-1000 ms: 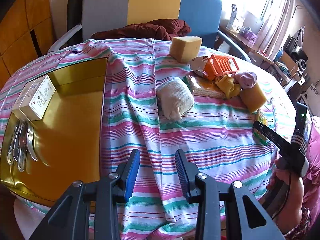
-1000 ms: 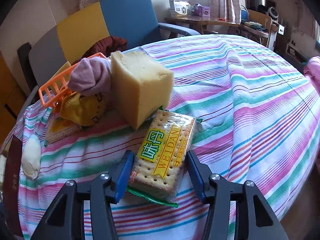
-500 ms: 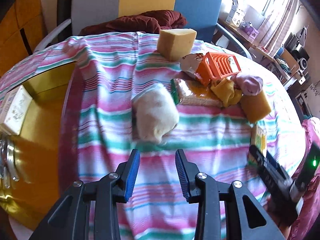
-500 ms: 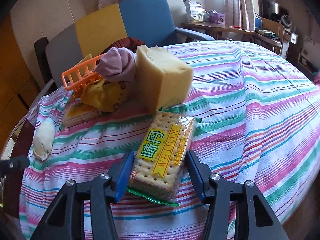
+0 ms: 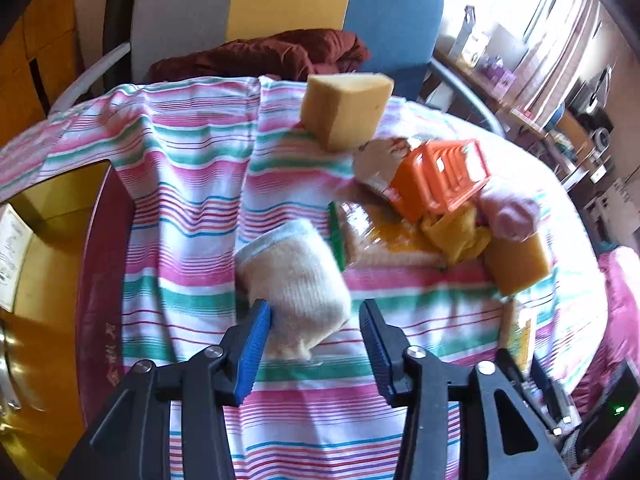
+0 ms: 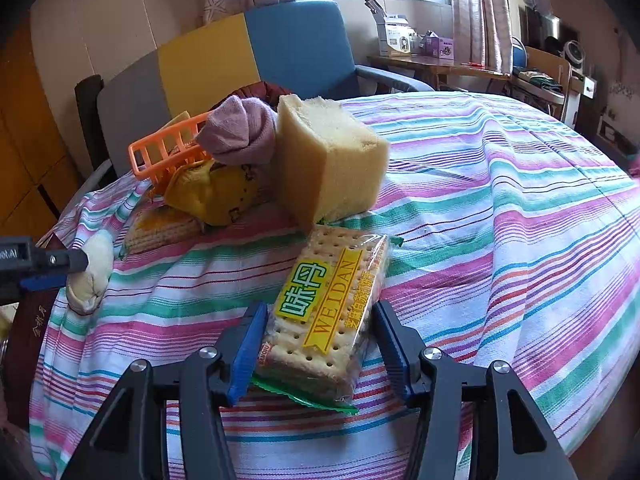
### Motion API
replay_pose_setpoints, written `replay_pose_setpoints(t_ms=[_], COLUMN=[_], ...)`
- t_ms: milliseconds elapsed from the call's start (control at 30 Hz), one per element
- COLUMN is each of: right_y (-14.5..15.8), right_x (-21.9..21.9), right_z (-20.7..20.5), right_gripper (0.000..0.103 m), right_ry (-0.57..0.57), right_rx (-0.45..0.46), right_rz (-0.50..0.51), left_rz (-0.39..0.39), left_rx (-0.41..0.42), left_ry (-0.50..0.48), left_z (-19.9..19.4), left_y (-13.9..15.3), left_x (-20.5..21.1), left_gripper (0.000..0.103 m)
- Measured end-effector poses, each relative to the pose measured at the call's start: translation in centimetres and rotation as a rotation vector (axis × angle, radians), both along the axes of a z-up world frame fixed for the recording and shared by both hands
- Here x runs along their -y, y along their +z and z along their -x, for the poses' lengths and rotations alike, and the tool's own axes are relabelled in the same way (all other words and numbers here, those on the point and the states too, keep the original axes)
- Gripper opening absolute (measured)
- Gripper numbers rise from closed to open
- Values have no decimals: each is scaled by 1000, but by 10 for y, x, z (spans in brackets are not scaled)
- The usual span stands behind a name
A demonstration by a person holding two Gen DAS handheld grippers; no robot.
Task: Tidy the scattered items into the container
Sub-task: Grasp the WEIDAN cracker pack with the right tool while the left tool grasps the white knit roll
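The left gripper (image 5: 316, 322) has its jaws spread on either side of a rolled cream sock (image 5: 294, 280); the near end of the sock lies between the blue pads, the left pad at or very near its side, the right pad apart from it. The right gripper (image 6: 318, 332) also has its jaws spread, flanking a cracker packet (image 6: 328, 312) without pressing on it. The packet's green and yellow label reads "WEIDAN" below two Chinese characters.

In the left wrist view, at 9 o'clock from the sock, the gold container (image 5: 44, 280) stands on the striped tablecloth (image 5: 192, 184) that covers the table. Its dark red outer wall carries gold writing too blurred to read. Inside, a white printed box (image 5: 10, 256) sits at the left edge, and metal clips (image 5: 8, 376) lie at 7 o'clock, cut off by the frame.

At 1 o'clock from the sock lies a second cracker packet (image 5: 380, 240) with a green end, touching the sock's far side. Past it are an orange plastic basket (image 5: 440, 176) tipped on its side, a yellow cloth (image 5: 456, 236), a pink rolled sock (image 5: 510, 212) and a yellow sponge block (image 5: 518, 264). Another sponge block (image 5: 344, 108) stands at 12 o'clock.

In the right wrist view the near sponge touches the far end of the WEIDAN packet.
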State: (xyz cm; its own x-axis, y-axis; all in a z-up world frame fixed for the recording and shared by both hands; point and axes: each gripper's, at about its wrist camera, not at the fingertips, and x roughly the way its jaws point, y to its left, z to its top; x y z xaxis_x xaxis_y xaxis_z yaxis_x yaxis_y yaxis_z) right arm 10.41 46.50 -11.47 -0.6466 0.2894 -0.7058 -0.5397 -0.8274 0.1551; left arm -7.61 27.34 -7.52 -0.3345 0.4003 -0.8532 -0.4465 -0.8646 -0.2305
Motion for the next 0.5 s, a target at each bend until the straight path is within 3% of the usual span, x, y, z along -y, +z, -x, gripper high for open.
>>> replay_pose_setpoints(t_ms=[100, 333, 500], right_y=[-1, -3, -7], right_x=[0, 4, 10], right_z=[0, 5, 9], right_gripper=[56, 58, 58], right_ry=[-2, 5, 20], right_rx=[-3, -6, 7], right_rz=[-5, -39, -95], left_rz=[16, 148, 140], left_rx=[0, -78, -112], left_ry=[23, -11, -22], left_z=[5, 11, 14], left_y=[-2, -9, -15], left_x=[-2, -22, -20], left_gripper=[52, 52, 52])
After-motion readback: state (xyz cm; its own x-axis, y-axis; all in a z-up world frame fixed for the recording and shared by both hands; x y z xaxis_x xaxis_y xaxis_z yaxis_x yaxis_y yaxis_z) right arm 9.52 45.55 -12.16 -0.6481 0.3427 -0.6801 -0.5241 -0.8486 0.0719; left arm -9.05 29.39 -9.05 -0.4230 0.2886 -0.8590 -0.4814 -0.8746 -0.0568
